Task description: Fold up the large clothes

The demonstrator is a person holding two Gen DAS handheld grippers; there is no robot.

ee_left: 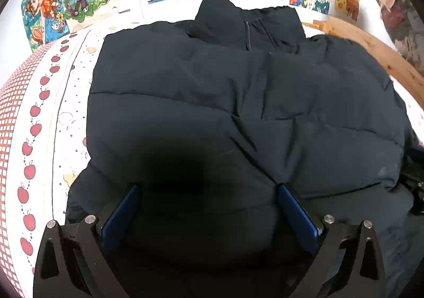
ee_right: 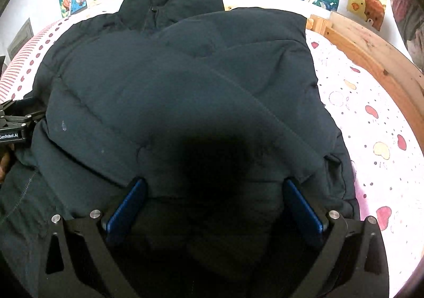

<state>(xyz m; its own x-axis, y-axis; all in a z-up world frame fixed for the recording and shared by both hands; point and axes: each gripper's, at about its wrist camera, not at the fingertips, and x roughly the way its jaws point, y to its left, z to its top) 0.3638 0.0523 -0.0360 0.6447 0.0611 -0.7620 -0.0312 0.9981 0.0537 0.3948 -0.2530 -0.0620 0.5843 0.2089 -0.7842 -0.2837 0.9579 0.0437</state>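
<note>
Patterned bedsheet [ee_right: 371, 118], dark jacket [ee_right: 185, 91], seemingly folded

Dark navy jacket [ee_left: 185, 102]; white bedsheet [ee_right: 371, 118], red hearts, yellow spots; blue-padded black tongs [ee_right: 214, 186].

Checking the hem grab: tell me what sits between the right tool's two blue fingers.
Right wrist view: only dark jacket fabric lies between the right tool's wide-open fingers.

The jacket [ee_left: 238, 112] hem was lost in shadow at 6 o'clock; the left gripper [ee_right: 16, 123] was cut off at 9 o'clock.
</note>
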